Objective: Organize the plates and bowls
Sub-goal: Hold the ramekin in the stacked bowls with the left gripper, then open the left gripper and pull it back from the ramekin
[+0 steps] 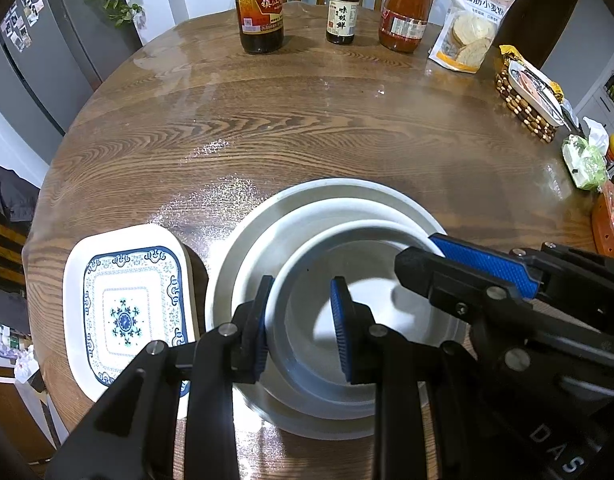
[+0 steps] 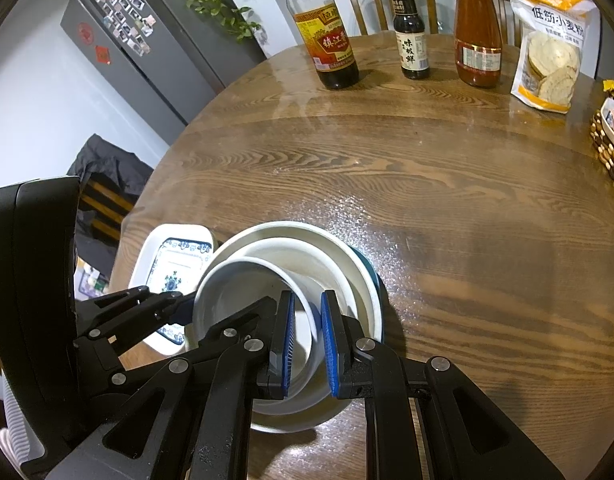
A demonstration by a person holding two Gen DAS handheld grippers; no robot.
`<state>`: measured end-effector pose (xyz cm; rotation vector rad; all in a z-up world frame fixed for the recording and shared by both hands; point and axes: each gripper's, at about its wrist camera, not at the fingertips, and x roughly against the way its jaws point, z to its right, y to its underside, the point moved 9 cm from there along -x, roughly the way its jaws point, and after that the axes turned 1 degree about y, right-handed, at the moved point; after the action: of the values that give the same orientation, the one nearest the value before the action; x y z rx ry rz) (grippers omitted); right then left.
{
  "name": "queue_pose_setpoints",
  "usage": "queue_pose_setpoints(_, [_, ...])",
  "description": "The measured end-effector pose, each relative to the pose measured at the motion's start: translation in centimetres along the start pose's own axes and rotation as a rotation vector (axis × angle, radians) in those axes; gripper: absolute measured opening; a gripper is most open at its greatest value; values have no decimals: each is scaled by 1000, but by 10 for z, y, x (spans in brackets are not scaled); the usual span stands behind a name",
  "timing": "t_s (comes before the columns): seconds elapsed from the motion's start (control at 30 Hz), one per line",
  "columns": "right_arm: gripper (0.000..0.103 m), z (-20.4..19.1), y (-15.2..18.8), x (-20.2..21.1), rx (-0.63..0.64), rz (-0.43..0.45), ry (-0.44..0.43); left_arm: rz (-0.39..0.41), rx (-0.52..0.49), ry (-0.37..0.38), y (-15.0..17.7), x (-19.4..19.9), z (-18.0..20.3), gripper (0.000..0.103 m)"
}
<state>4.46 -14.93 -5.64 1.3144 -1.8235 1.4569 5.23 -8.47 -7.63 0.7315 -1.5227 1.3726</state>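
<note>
A white bowl sits nested in a larger white bowl, which rests on a wide plate near the table's front edge. My left gripper is open, its fingers straddling the inner bowl's left rim. My right gripper is open too, its blue pads either side of the same bowl's right rim. A rectangular white dish with a blue pattern lies just left of the stack; it also shows in the right wrist view.
A round wooden table holds three bottles at the back: vinegar, soy sauce and red sauce. A flour bag and a beaded mat with a tray sit at the right. A grey fridge stands behind left.
</note>
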Motion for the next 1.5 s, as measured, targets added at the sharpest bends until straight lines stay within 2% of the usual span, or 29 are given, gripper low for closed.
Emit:
queue_pose_setpoints(0.53, [17,0,1,-2,-2,-16,1,-16,1,3,3,-4,0,28])
queue_pose_setpoints(0.7, [17,1,1,-3,-1,-16,1,-14,0,5,2,-5,1,32])
queue_pose_setpoints(1.1, [17,1,-2,0,0,-1,19,-8,3,7,2,-4,3,32])
queue_pose_setpoints(1.17, [17,1,-2,1,2,1,22,-7,4,10,2,-3,4,34])
queue_pose_setpoints(1.33, [17,-2,-3,5,6,12,14,21,-5,1,-1,4,6,46])
queue_pose_setpoints(1.5, [17,-1,-4,8,0,25,19,40,-8,5,-3,9,6,52])
